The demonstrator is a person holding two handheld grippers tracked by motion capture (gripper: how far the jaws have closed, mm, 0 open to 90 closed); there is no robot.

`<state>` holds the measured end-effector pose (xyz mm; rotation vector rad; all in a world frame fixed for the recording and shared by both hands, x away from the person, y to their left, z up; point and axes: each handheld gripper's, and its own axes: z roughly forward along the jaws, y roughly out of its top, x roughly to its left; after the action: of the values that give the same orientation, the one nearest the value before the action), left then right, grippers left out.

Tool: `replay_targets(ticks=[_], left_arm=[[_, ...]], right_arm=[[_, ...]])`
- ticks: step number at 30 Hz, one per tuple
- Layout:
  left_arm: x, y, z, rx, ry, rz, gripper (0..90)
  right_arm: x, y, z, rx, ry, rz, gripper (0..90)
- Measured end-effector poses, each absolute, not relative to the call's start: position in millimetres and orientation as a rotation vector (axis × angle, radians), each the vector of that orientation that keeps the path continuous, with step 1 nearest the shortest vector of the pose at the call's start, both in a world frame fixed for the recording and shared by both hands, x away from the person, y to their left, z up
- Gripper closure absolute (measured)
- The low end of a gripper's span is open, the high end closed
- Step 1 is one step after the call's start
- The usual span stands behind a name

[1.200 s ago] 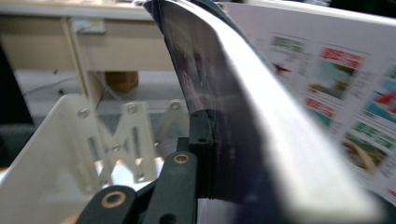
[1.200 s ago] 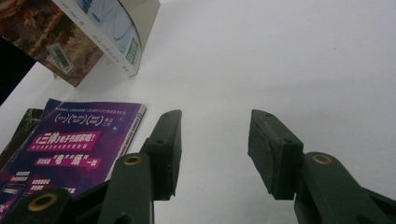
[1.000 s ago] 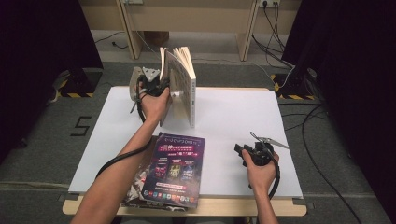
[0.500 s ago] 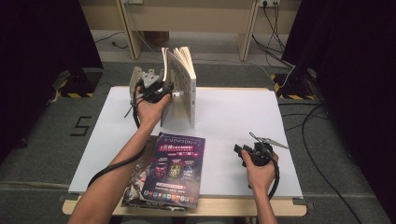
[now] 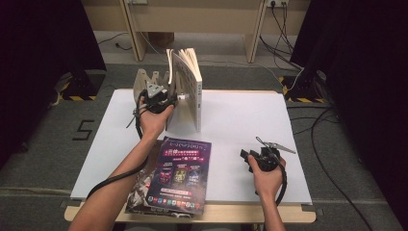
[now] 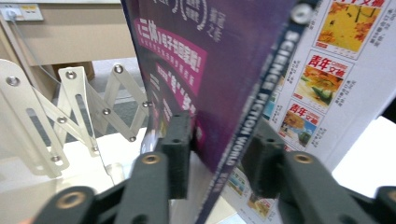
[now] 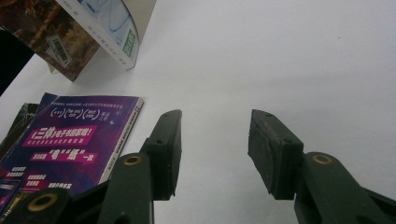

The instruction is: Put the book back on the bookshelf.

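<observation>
Left hand-held gripper (image 5: pixel 169 98): I have it up at the far left part of the counter, and its two black jaws are clamped on the spine edge of a purple magazine.
Standing purple magazine (image 6: pixel 219 70): in the left gripper view I see its purple cover with pink and white writing, and its spine sits right between the jaws. One pad (image 6: pixel 180 149) presses the purple side, and the other jaw is on the white side with the little yellow pictures.
Standing books (image 5: pixel 187 84): in the high view I see them upright near the far middle of the counter, pages fanned a bit at the top.
White folding metal rack (image 6: pixel 70 112): it stands just to the left of the upright books.
Right hand-held gripper (image 7: pixel 212 154): its jaws are spread wide with nothing between them. It rests low over the near right part of the counter.
Flat purple magazine (image 5: pixel 180 173): it lies face up at the near edge, between my two arms, on top of a darker picture magazine (image 5: pixel 139 190).
White-topped counter (image 5: pixel 240 120): bare white between the flat magazine and my right hand (image 5: pixel 267 175).
</observation>
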<state>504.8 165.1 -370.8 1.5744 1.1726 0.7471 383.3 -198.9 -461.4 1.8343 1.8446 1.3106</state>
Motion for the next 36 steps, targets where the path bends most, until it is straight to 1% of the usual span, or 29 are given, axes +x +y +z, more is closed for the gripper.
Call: replay_targets(ticks=[2,5,13,18,23,26,28,33,36], left_arm=[[505.7,163.4,-368.4,1.572,1.178,0.759,69.5],[507.4,160.1,-363.7,1.568,1.191,0.769,70.7],[510.0,155.4,-363.2,1.549,1.192,0.757,70.5],[506.2,158.0,-363.4,1.543,1.155,0.746,65.5],[499.8,160.0,-362.7,1.575,1.128,0.696,56.3],[494.8,164.5,-365.7,1.581,1.162,0.666,50.9],[491.0,169.4,-367.2,1.571,1.173,0.657,49.8],[484.9,181.0,-375.0,1.570,1.208,0.572,46.5],[480.9,187.7,-380.0,1.584,1.229,0.564,45.3]], right_arm=[[383.4,-199.3,-461.7,1.834,1.846,1.308,54.8],[383.3,-199.8,-461.4,1.838,1.844,1.310,54.8],[383.2,-200.1,-461.3,1.838,1.843,1.310,54.8],[383.2,-198.8,-460.7,1.814,1.853,1.308,54.7],[382.6,-195.8,-459.4,1.814,1.857,1.306,54.5],[382.6,-193.4,-459.7,1.805,1.864,1.302,54.3],[382.8,-190.8,-459.0,1.818,1.864,1.312,54.2],[384.6,-184.7,-459.9,1.800,1.891,1.299,54.1],[385.0,-181.7,-458.8,1.790,1.896,1.297,54.1]])
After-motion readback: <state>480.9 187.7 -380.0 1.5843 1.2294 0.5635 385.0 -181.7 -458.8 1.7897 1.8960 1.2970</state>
